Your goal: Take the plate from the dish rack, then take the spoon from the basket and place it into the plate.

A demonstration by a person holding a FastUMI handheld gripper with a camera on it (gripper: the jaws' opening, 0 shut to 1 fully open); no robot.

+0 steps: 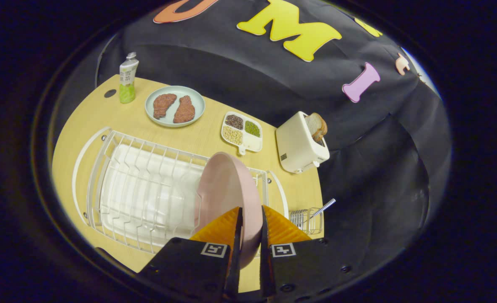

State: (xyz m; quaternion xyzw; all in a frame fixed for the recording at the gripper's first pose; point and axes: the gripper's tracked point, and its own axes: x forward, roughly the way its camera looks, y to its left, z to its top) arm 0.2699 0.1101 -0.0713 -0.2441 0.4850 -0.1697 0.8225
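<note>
gripper (251, 219) pinching rim of pink plate (227, 189), fingers closed on it — plate upright at right end of dish rack (105, 185). lift straight, clear wires (grip edge-on, may slip) — spoon (322, 209) waits in basket (309, 221) just right.

It was a mock kitchen in a cloth-walled booth: a wooden counter (215, 141) carried a dish rack (143, 191), toaster (299, 145) and plated food (175, 106).
</note>
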